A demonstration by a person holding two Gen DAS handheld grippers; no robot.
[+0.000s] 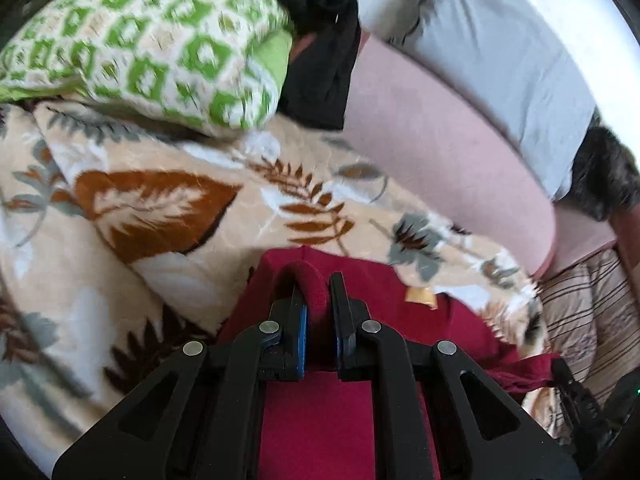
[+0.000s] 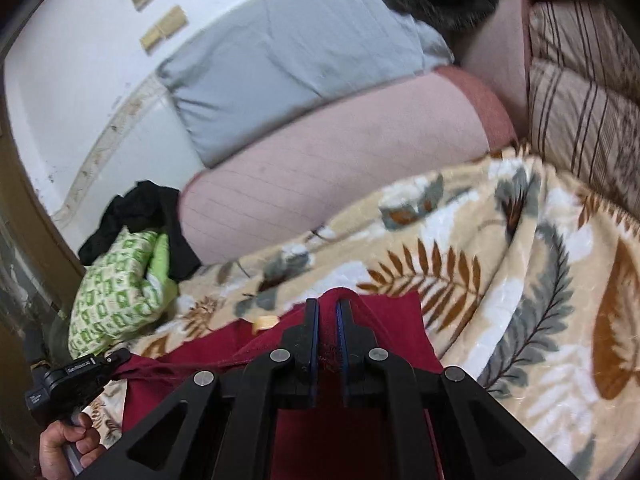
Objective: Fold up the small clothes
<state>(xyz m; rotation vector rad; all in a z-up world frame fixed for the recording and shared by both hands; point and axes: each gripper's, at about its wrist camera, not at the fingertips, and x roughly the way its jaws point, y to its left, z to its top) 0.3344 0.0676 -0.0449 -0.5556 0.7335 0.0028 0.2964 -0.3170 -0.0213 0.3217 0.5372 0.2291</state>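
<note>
A dark red garment (image 1: 400, 304) lies over a leaf-patterned blanket (image 1: 168, 208) on a bed. A small yellow tag (image 1: 420, 295) shows on it. My left gripper (image 1: 318, 284) is shut on a bunched fold of the red garment, which bulges up between the fingers. In the right wrist view the same red garment (image 2: 392, 320) hangs below my right gripper (image 2: 328, 306), which is shut on its edge. The left gripper's body (image 2: 76, 376) shows at lower left of that view, held by a hand, with the cloth stretched between the two grippers.
A green and white patterned pillow (image 1: 160, 44) and a black garment (image 1: 324, 48) lie at the far side. A pink bolster (image 2: 340, 168) and grey pillow (image 2: 288, 60) lie along the white wall. Striped cushions (image 2: 580, 112) are at the right.
</note>
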